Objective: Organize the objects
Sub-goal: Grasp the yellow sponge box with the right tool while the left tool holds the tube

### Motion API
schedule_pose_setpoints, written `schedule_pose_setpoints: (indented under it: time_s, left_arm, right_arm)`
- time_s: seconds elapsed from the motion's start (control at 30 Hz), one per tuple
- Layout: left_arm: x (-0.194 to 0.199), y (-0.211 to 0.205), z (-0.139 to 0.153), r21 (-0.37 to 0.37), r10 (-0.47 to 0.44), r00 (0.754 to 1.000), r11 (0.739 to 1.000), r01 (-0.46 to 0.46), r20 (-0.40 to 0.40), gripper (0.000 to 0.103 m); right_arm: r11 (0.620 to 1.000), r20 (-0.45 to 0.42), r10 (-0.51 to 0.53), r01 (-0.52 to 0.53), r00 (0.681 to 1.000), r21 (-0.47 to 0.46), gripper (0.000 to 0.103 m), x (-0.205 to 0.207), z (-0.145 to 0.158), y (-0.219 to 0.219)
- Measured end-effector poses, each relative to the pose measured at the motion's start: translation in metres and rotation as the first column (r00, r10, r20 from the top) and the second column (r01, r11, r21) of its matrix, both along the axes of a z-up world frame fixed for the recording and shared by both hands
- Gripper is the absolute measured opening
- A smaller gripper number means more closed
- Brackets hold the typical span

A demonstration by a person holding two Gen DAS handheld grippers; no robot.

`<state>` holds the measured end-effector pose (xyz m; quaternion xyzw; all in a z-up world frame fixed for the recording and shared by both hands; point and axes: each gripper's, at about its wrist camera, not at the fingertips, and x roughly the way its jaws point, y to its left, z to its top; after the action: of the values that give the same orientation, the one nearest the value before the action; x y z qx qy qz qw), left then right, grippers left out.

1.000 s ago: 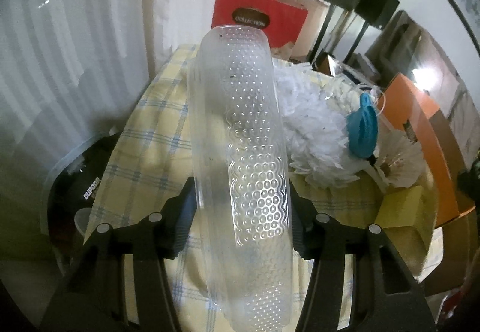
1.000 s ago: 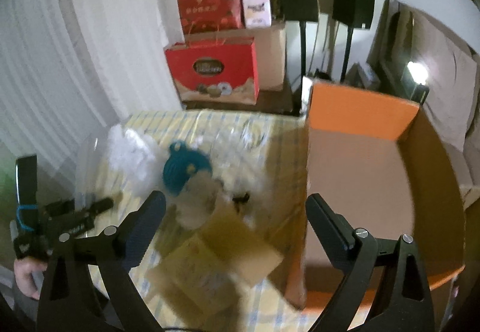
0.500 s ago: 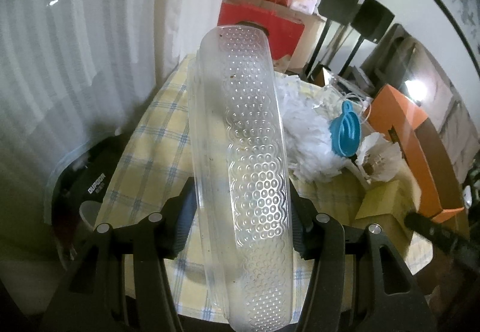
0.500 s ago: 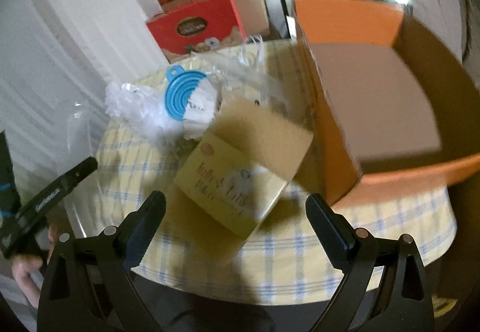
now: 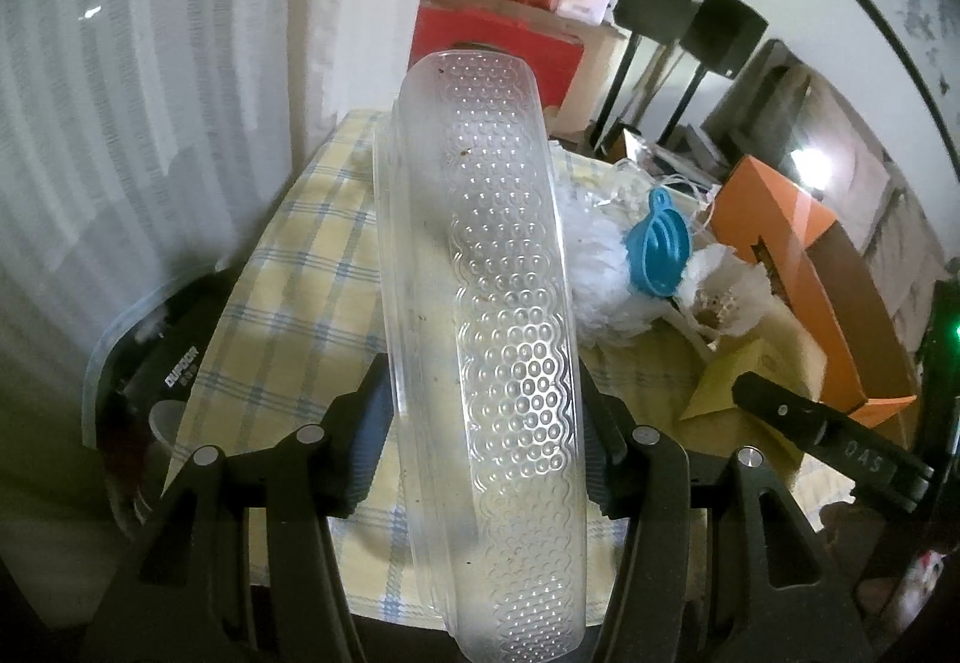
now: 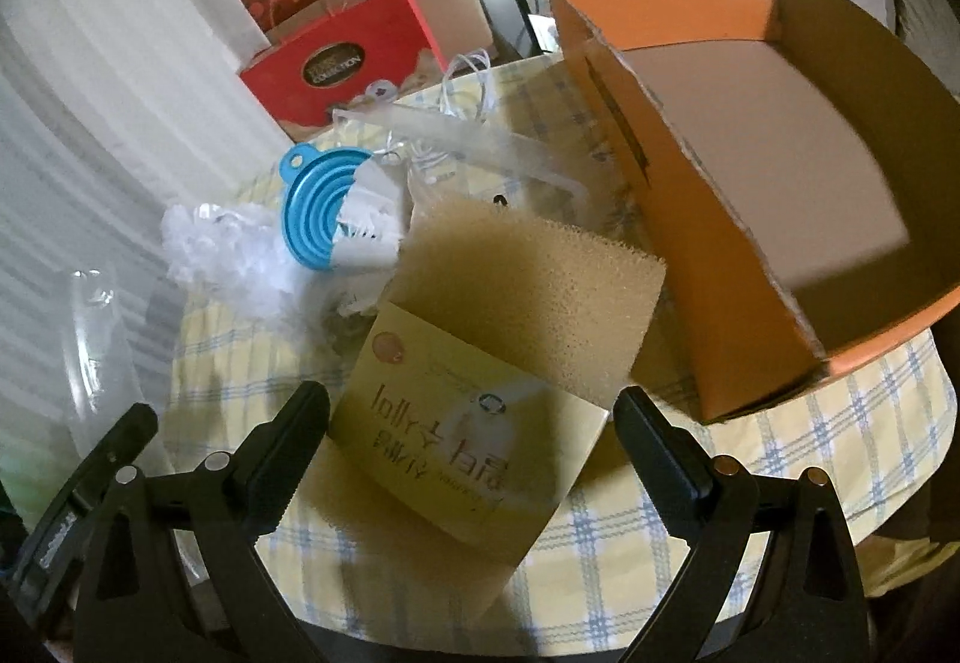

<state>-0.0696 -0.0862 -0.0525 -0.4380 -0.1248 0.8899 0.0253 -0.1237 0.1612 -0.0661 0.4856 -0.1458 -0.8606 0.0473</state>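
Observation:
My left gripper [image 5: 480, 423] is shut on a clear dimpled plastic tray [image 5: 498, 303], held on edge above the left side of the table; the tray also shows at the left of the right wrist view [image 6: 90, 339]. My right gripper [image 6: 471, 441] is open, its jaws on either side of a yellow packaged sponge [image 6: 498, 363] that lies on the checked tablecloth [image 6: 810, 453]. An open orange cardboard box [image 6: 750, 171] stands to the right of the sponge. A blue collapsible funnel [image 6: 321, 210] leans on white fluffy material [image 6: 228, 255] behind the sponge.
Clear plastic packaging with string [image 6: 468, 123] lies at the back of the table. Red gift bags [image 6: 342, 57] stand behind the table. A clear bin with dark items [image 5: 150, 375] sits on the floor at the left. White curtains [image 5: 150, 63] hang along the left.
My right gripper has moved down and closer to the yellow sponge, which now lies between its open jaws. My left gripper has lifted back slightly with the tray.

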Motion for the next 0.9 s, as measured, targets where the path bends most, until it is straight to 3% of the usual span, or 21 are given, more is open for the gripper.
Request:
schedule_pose_setpoints:
  time_s: [0.2,0.23,0.3,0.4,0.43,0.5,0.53,0.6,0.77,0.9]
  left_arm:
    - [0.003,0.004,0.004,0.014,-0.018,1.0,1.0,0.018,-0.006,0.051]
    - [0.003,0.007,0.006,0.016,-0.023,1.0,1.0,0.023,-0.009,0.051]
    - [0.003,0.011,0.008,0.019,-0.04,0.999,0.999,0.04,-0.012,0.052]
    - [0.003,0.018,0.008,0.025,-0.053,0.999,0.998,0.053,-0.01,0.052]
    - [0.004,0.02,0.008,0.026,-0.055,0.998,0.998,0.055,-0.01,0.052]
    - [0.006,0.022,0.008,0.026,-0.059,0.998,0.998,0.059,-0.01,0.052]
    - [0.007,0.022,0.008,0.024,-0.061,0.998,0.998,0.062,-0.01,0.052]
    - [0.008,0.023,0.01,0.021,-0.064,0.998,0.998,0.064,-0.011,0.052]
    - [0.008,0.023,0.011,0.017,-0.061,0.998,0.998,0.061,-0.014,0.052]
    - [0.009,0.024,0.011,0.02,-0.063,0.998,0.998,0.063,-0.014,0.052]
  right_arm:
    - [0.997,-0.041,0.071,-0.07,0.997,0.017,0.093,0.008,0.006,0.0]
    - [0.997,-0.048,0.08,-0.079,0.996,0.019,0.079,0.011,0.008,0.001]
    - [0.995,-0.064,0.098,-0.097,0.993,0.017,0.066,0.017,0.016,0.004]
    - [0.992,-0.06,0.121,-0.119,0.991,0.042,0.052,0.023,0.023,0.009]
    - [0.991,-0.042,0.12,-0.118,0.992,0.062,0.052,0.023,0.022,0.01]
    - [0.994,-0.033,0.104,-0.102,0.994,0.046,0.056,0.025,0.022,0.014]
    - [0.996,-0.016,0.089,-0.088,0.996,0.032,0.069,0.025,0.021,0.016]
    - [0.997,-0.012,0.068,-0.067,0.998,0.021,0.081,0.027,0.02,0.017]
    - [0.997,0.008,0.075,-0.076,0.997,0.022,0.083,0.022,0.016,0.007]
    - [0.999,0.044,0.044,-0.046,0.998,0.028,0.093,0.011,0.008,-0.001]
